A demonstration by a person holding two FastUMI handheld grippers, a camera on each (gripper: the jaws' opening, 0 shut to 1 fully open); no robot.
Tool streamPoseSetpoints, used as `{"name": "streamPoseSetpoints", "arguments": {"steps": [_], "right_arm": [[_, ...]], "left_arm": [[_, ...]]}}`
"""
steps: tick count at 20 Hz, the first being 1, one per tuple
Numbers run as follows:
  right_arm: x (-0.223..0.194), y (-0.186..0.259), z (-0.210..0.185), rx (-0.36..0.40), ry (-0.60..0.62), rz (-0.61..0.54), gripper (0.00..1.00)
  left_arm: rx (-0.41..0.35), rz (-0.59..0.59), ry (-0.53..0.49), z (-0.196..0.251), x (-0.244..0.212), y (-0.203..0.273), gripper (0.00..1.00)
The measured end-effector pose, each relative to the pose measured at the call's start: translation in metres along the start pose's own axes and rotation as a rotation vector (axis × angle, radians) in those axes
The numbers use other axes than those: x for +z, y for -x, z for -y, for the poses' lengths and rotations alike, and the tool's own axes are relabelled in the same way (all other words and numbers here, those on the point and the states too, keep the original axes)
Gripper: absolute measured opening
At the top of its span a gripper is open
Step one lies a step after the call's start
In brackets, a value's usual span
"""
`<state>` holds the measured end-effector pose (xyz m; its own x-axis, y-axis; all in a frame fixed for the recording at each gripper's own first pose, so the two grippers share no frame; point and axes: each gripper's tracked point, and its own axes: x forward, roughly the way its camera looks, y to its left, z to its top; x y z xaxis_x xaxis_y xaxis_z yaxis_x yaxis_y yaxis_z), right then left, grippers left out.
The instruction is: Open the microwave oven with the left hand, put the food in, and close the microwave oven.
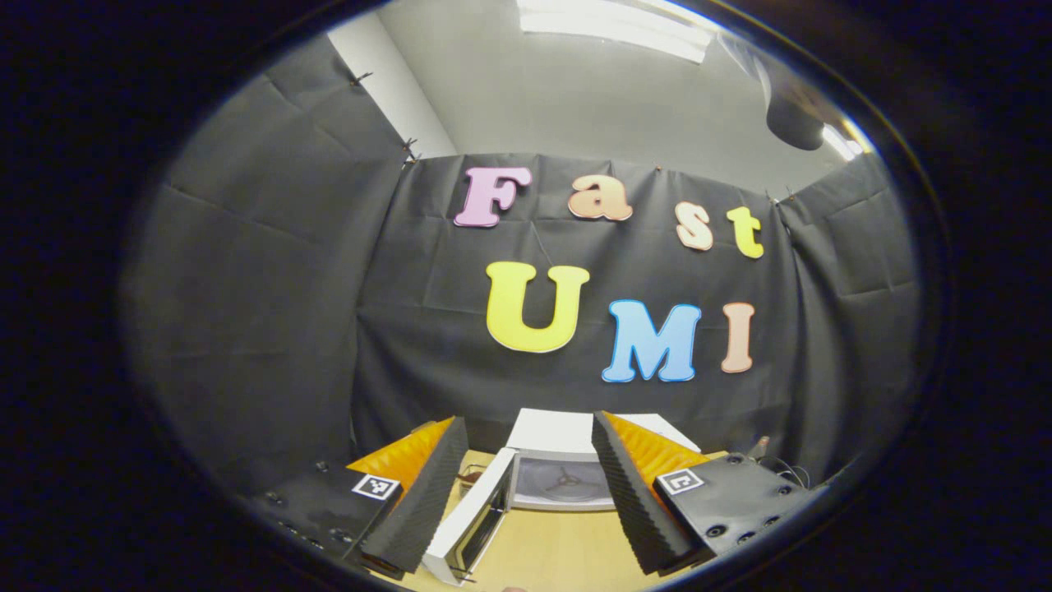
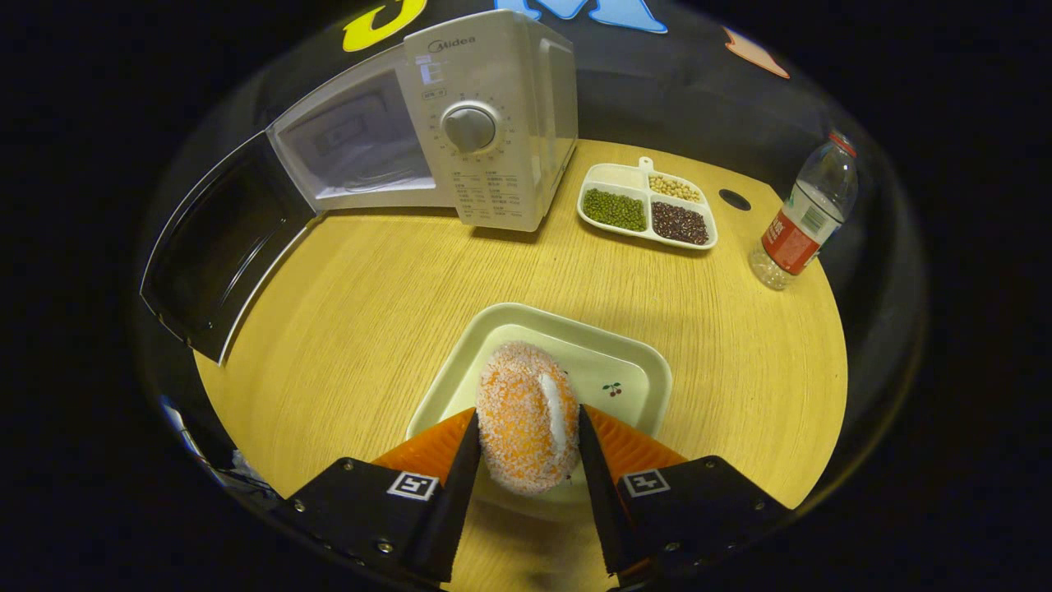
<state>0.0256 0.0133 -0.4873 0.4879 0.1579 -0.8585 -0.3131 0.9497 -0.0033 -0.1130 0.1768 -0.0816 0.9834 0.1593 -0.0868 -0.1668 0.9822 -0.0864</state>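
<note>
The white microwave stands at the back of the round wooden table, its door swung wide open to the left. An orange sugared bun is pinched between both fingers of my right gripper, just above a pale square plate. In the left gripper view, my left gripper is open and empty, raised well back from the microwave, whose open door and bare turntable show between its fingers.
A divided dish of beans lies to the right of the microwave. A plastic water bottle stands near the table's right edge. Black cloth walls close the booth behind and at the sides.
</note>
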Motion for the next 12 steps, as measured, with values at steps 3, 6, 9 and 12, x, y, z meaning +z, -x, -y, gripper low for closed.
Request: {"name": "streamPoseSetpoints", "arguments": {"steps": [3,6,9,12], "right_arm": [[0.015,0.020,-0.002,0.001,0.056,0.066,0.58],[0.033,0.040,-0.011,0.011,0.168,0.130,0.58],[0.064,0.059,-0.012,-0.054,0.329,0.231,0.58],[0.091,0.078,-0.030,-0.111,0.470,0.324,0.58]], "left_arm": [[0.008,0.004,-0.005,0.021,0.000,-0.009,0.99],[-0.001,0.000,0.008,0.038,0.005,-0.014,0.98],[-0.023,0.021,0.007,0.052,0.013,-0.019,0.98],[-0.061,0.015,0.001,0.055,0.016,-0.028,0.98]]}}
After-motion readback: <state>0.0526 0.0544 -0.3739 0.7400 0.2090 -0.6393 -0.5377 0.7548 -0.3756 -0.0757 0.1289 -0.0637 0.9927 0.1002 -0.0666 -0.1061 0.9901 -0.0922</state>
